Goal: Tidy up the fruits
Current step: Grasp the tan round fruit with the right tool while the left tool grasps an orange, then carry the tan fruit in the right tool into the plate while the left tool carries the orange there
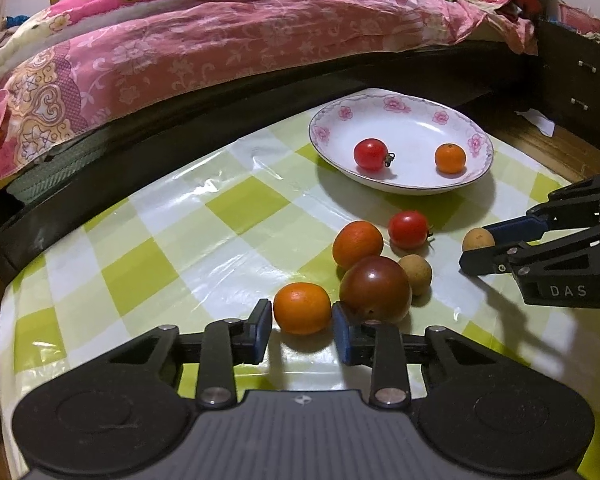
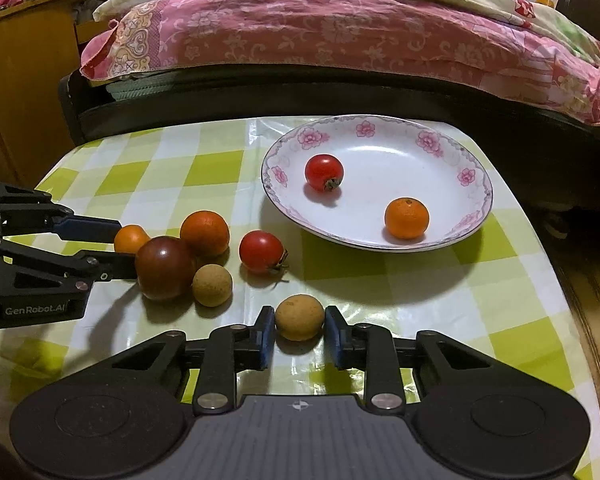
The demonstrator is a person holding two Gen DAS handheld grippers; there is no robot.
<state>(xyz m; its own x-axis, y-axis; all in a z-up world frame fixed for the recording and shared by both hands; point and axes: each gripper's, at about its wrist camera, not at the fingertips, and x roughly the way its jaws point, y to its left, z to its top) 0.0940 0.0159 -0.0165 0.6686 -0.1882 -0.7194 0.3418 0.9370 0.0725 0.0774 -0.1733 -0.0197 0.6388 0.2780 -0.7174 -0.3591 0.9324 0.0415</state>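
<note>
Both grippers at fruit on the tabletop (image 1: 204, 216)

My left gripper (image 1: 302, 320) has jaws spread around an orange (image 1: 302, 308); my right gripper (image 2: 299, 330) brackets a longan (image 2: 299, 317) (contact unclear), plate (image 2: 476, 200) beyond.

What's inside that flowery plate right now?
The plate holds two fruits lying apart: a red tomato and a small orange. Nothing covers its white bottom; what lies beneath the plate is hidden.

A home bedroom: a bed (image 1: 220, 40) with pink floral quilt beside a checked-cloth table (image 1: 180, 240).
</note>
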